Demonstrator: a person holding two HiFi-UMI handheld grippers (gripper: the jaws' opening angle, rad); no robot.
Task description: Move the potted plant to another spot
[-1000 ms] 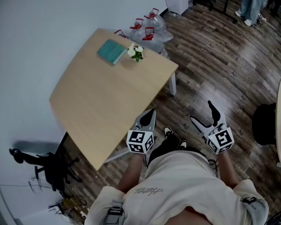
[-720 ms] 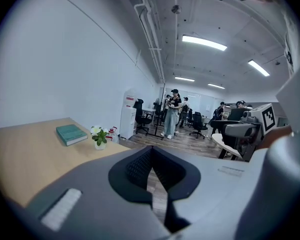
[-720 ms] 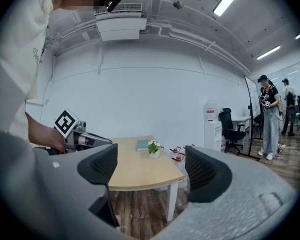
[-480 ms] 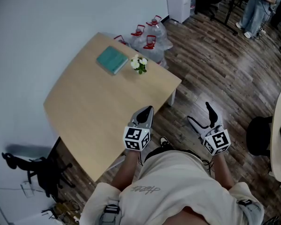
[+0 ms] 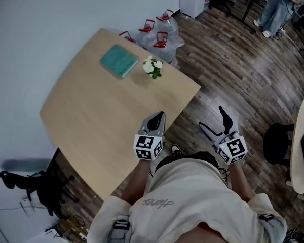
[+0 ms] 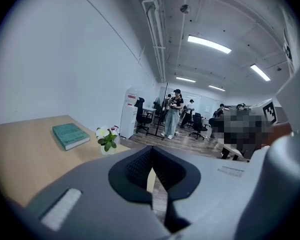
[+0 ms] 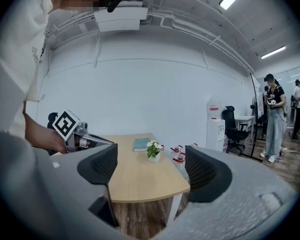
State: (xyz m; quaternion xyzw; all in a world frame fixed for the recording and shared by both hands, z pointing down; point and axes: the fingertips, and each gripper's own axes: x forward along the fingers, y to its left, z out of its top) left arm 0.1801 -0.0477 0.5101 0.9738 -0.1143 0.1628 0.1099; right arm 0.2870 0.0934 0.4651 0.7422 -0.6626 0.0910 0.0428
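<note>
A small potted plant (image 5: pixel 152 67) with white flowers stands near the far right edge of the light wooden table (image 5: pixel 106 120); it also shows as the plant (image 6: pixel 107 140) in the left gripper view and the plant (image 7: pixel 153 150) in the right gripper view. My left gripper (image 5: pixel 157 118) is shut and empty above the table's near edge, well short of the plant. My right gripper (image 5: pixel 215 122) hangs open and empty over the floor, right of the table.
A teal book (image 5: pixel 119 61) lies left of the plant. Water jugs with red handles (image 5: pixel 159 34) sit on the floor behind the table. A black chair (image 5: pixel 278 143) is at the right. People stand at the far right (image 5: pixel 274 4). A white wall runs along the left.
I have stepped closer to the table; both grippers have drifted slightly up and toward it. The jaws hold the same states as before.
</note>
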